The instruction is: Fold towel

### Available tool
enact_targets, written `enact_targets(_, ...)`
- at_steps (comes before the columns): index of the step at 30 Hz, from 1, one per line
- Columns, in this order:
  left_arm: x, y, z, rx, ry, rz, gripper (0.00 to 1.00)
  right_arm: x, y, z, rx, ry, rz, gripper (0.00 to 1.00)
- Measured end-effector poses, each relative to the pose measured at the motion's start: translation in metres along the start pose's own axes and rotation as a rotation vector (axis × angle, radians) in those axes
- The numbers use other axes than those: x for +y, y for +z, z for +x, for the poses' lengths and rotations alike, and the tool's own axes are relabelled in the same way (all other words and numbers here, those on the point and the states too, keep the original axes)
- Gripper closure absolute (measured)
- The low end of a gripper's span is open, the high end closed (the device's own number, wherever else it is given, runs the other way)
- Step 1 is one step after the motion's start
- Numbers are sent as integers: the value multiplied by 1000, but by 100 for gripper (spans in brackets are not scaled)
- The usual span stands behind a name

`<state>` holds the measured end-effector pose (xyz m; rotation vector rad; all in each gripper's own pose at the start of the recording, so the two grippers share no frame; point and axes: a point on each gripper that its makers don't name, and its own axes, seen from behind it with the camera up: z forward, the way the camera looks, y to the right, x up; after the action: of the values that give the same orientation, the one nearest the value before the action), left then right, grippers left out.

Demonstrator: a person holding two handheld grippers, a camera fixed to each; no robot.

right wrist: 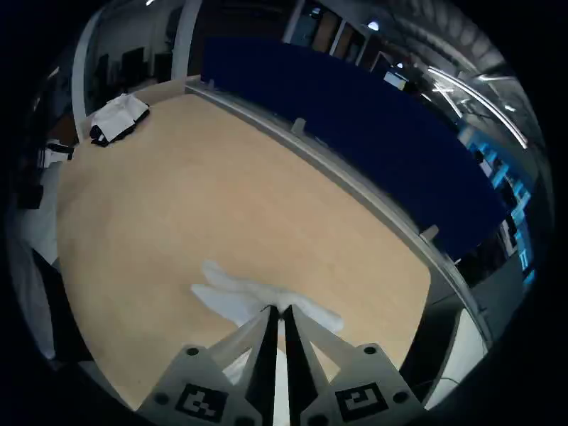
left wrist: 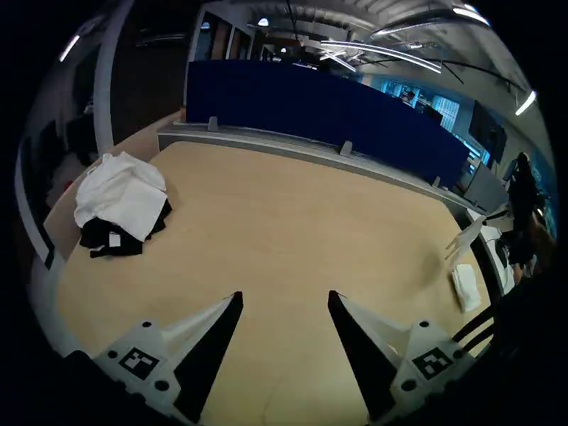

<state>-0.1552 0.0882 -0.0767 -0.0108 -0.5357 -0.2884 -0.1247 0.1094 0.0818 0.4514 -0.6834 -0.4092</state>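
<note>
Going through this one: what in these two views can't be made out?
1. Right gripper view: the near part of the crumpled white towel lies under the right gripper, shut on it, so its fold state is unclear.
2. Left gripper view: what looks like that towel is tiny and distorted at the tan wooden table's far right edge.
3. Left gripper view: the black garments are mostly covered by the white cloth heaped on them.

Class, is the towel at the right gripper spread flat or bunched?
Bunched: the towel lies as a crumpled narrow strip at the right gripper.

Wht towel (right wrist: 238,295), tan table (right wrist: 177,192), navy partition (right wrist: 369,121), wht/blk clothes (left wrist: 121,195).
</note>
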Motion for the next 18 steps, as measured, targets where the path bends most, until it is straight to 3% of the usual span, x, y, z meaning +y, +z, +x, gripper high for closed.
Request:
enact_targets(11,16,6,3,-9,19,-15,11,17,-3,-27,-32,21,-9,94)
enact_targets(18,24,8,8,-10,33,-28,11,19,-16,-51,-50,40,-17,94)
